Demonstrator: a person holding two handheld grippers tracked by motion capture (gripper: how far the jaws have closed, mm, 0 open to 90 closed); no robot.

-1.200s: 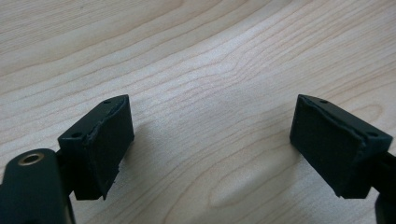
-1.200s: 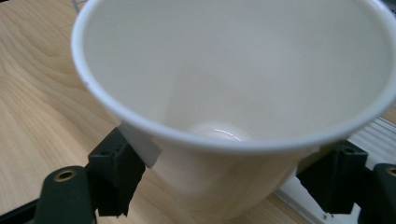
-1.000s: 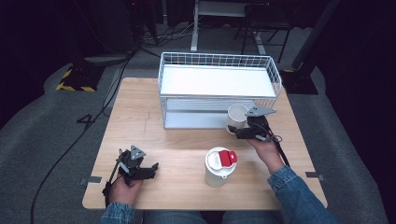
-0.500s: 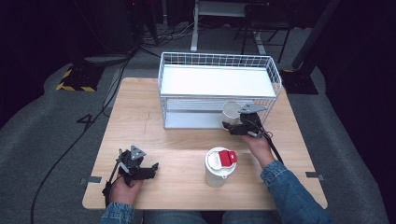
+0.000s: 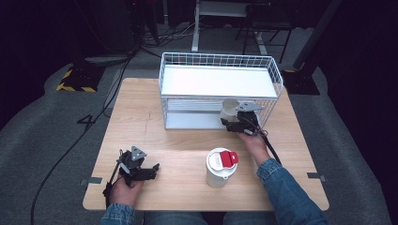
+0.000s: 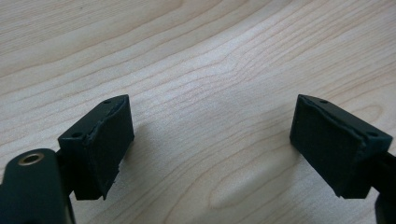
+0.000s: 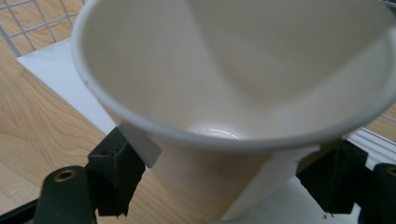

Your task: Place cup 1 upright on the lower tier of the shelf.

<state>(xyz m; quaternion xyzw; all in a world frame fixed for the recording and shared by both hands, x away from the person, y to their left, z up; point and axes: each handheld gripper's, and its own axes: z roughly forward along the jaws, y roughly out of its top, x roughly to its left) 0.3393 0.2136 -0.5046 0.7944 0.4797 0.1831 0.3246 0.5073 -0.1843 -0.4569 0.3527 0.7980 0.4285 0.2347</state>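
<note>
At the wire rack's point(image 5: 220, 93) lower shelf, right gripper point(image 5: 233, 123) jaws clamp the paper cup point(image 5: 230, 110) for placement; left gripper point(image 5: 145, 172) jaws stand apart, empty.

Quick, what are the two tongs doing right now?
Left tongs: jaws stand apart over the bare wooden table, holding nothing.
Right tongs: closed on the white paper cup, at the wire rack.

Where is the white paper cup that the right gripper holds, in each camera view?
High view: white paper cup right of centre, at the front opening of the wire rack, in the right gripper.
Left gripper view: not in it.
Right gripper view: cup across most of the frame, between the black jaws.
Shared landmark: the rack's white lower shelf.
</note>
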